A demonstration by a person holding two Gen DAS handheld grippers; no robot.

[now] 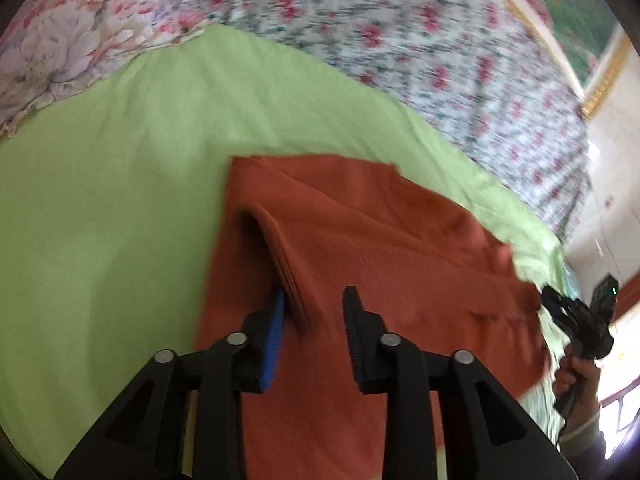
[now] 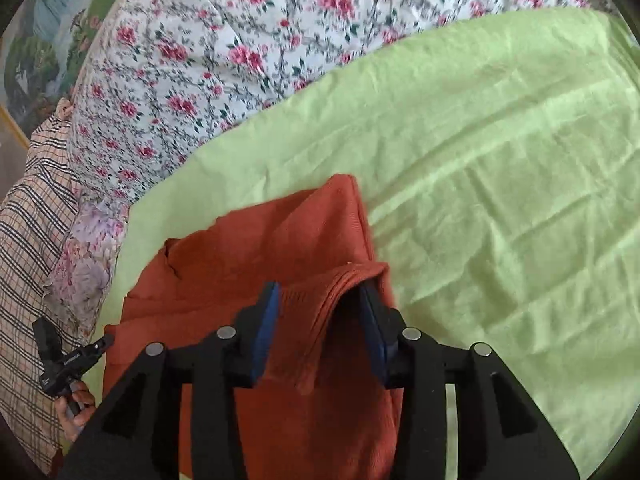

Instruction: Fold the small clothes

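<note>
A rust-orange knitted garment [image 1: 380, 240] lies partly folded on a light green sheet [image 1: 120, 160]. My left gripper [image 1: 316, 312] stands open over its left side, with a raised fold of the cloth against the left blue pad [image 1: 274, 340]. In the right wrist view the same garment [image 2: 260, 256] lies on the green sheet [image 2: 500, 160]. My right gripper [image 2: 320, 312] is open around a lifted ribbed edge that drapes between the fingers. The right gripper also shows in the left wrist view [image 1: 576, 316], at the garment's right edge, held by a hand.
A floral quilt [image 2: 240, 60] lies behind the green sheet. A checked cloth [image 2: 28, 232] and a frilled floral pillow [image 2: 84, 264] lie at the left. The left gripper and its hand [image 2: 68, 364] show at the far left. A framed picture [image 1: 580, 20] hangs on the wall.
</note>
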